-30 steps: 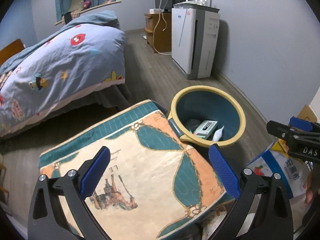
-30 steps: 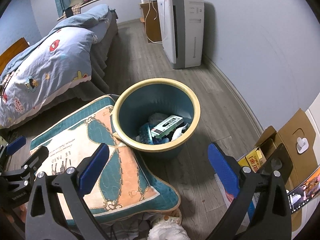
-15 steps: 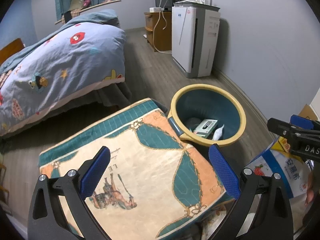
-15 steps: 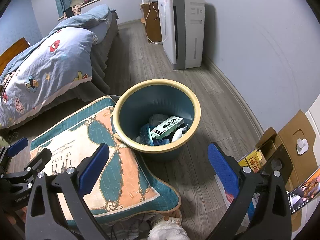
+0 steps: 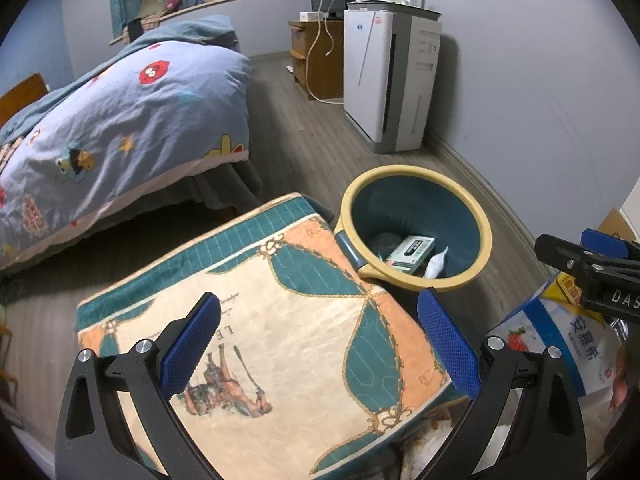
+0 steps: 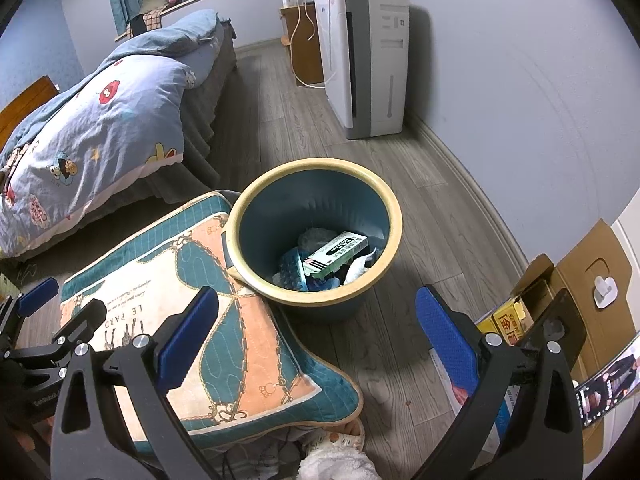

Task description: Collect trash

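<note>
A teal trash bin with a yellow rim (image 6: 394,216) stands on the wood floor; it also shows in the left wrist view (image 5: 482,224). Inside lie a green-and-white box (image 6: 335,254) (image 5: 412,252), crumpled paper and other scraps. My left gripper (image 5: 318,336) is open and empty above a patterned cushion (image 5: 280,320). My right gripper (image 6: 316,330) is open and empty above the floor, just in front of the bin. Each gripper appears at the edge of the other's view.
A bed with a blue quilt (image 5: 120,112) is at the left. A white air purifier (image 6: 364,60) stands by the wall. An open cardboard box (image 6: 560,292) and a blue-and-white milk carton (image 5: 560,344) sit at the right. White cloth (image 6: 336,460) lies below the cushion.
Both views have shifted only slightly; the bin sits a little lower in the right wrist view. Both grippers stay open and empty.
</note>
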Tool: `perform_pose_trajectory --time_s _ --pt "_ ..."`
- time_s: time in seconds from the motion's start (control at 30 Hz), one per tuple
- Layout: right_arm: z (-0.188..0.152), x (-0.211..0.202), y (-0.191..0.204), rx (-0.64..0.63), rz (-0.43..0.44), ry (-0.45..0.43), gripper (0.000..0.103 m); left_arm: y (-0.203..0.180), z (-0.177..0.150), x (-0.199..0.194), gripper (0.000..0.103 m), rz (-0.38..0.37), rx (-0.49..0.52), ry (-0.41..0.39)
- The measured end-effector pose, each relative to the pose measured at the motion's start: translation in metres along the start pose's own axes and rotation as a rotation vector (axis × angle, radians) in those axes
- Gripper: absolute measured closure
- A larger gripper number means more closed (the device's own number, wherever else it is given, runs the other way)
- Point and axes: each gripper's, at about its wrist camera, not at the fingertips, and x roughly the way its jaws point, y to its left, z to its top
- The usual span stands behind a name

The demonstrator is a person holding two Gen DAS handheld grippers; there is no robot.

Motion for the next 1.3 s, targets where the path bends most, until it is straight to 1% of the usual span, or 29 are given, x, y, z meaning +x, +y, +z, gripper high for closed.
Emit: perform_pose_trajectory --time_s 0.9,1.17,1.3 --pt "-0.0008 0.0013 0.0019 0.007 -0.004 0.003 0.006 -0.0025 0.0001 -0.0002 0.005 0.003 0.013 -0.001" --pt "-0.001 0.0027 0.0017 0.035 0.002 0.012 0.006 -0.0045 -0.0027 0.0019 0.005 -0.002 0.065 0.027" --pt "-0.0013 0.0029 0.0029 0.041 0.003 0.012 0.006 -0.0032 -0.002 0.003 0.005 0.009 0.06 0.036"
